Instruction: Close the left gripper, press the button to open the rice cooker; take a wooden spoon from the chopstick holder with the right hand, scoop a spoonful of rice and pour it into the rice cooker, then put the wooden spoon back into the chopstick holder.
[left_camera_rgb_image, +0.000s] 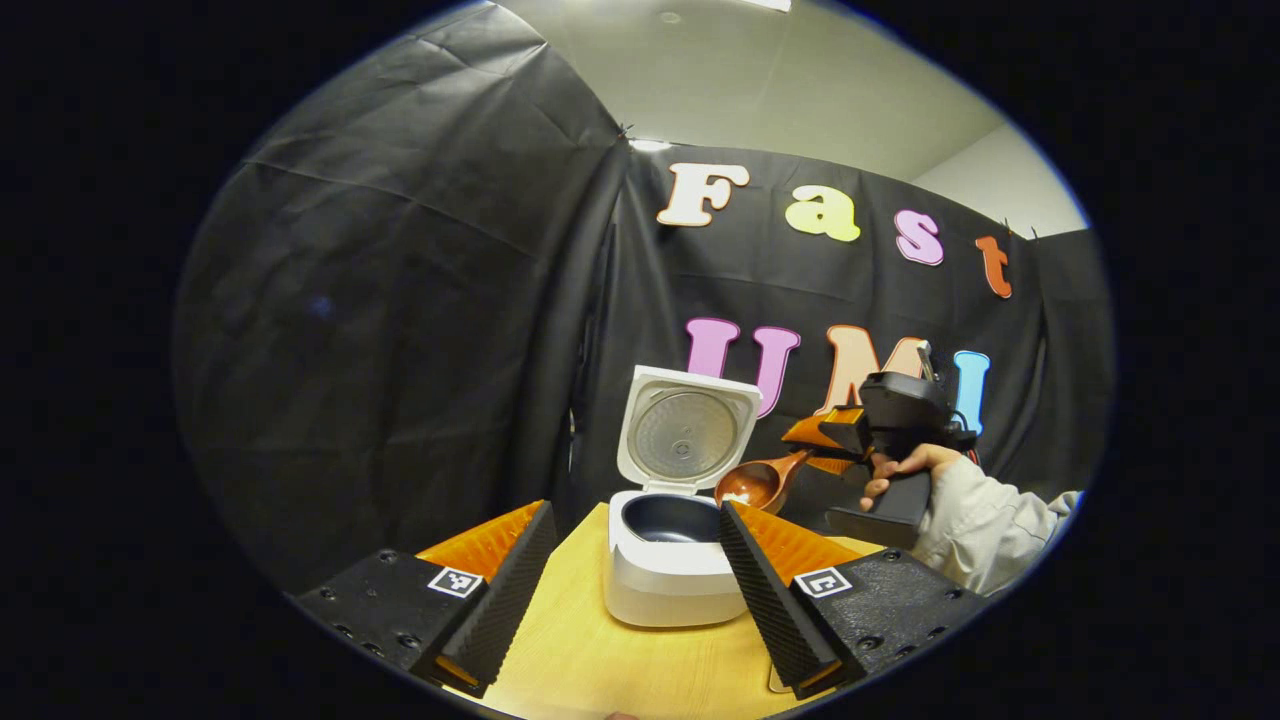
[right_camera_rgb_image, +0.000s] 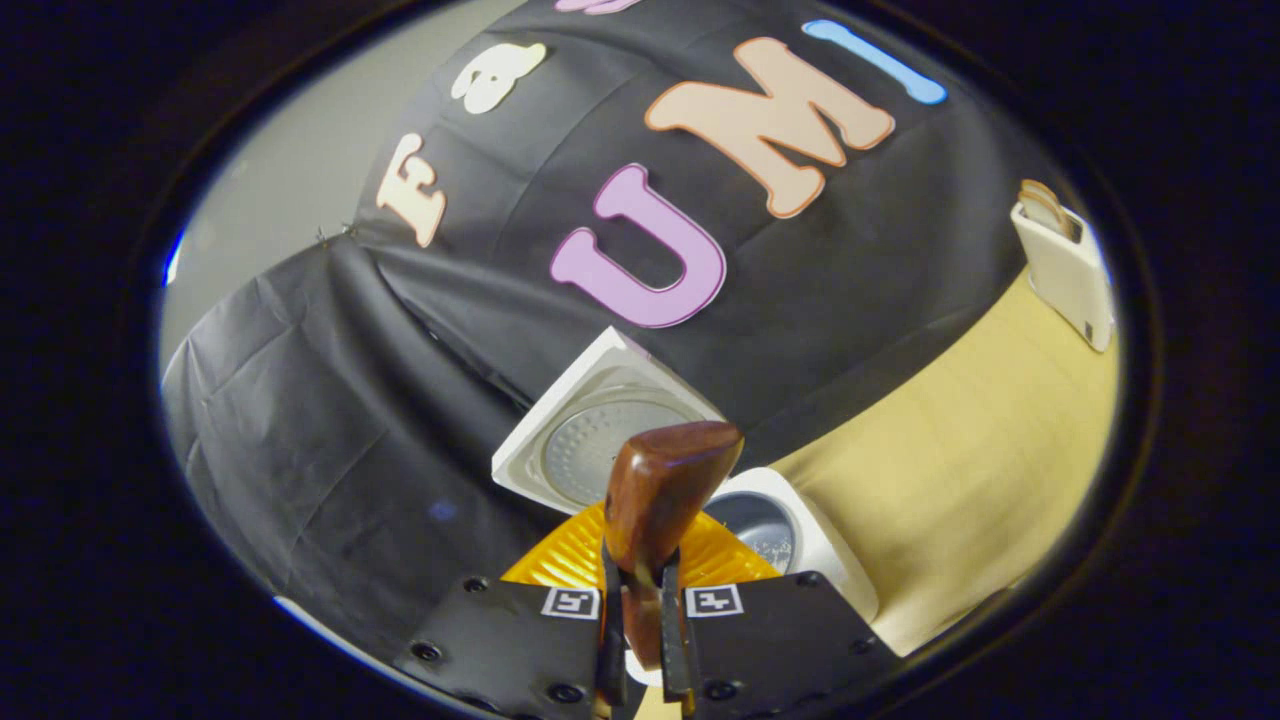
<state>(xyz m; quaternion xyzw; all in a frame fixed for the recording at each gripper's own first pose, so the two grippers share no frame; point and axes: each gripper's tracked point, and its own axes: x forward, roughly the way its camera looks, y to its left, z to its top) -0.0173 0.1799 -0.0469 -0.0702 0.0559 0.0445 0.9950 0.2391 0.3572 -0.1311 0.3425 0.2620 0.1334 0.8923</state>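
Right gripper (right_camera_rgb_image: 640, 640) clamped on wooden spoon (right_camera_rgb_image: 660, 500) handle, bowl raised just beside open rice cooker (left_camera_rgb_image: 665, 560). Cooker near tabletop's (left_camera_rgb_image: 580, 640) far edge, lid upright. Left gripper (left_camera_rgb_image: 625, 590) fingers spread, holding nothing.

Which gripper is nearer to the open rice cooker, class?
Right. The right gripper holds the spoon beside the cooker, its bowl near the pot's rim. The left gripper hangs back over the table, fingers open, facing the cooker.

White rice cooker (left_camera_rgb_image: 672, 580) (dark pot inside); reddish-brown wooden spoon (left_camera_rgb_image: 757, 484); pale wood table (left_camera_rgb_image: 600, 650).
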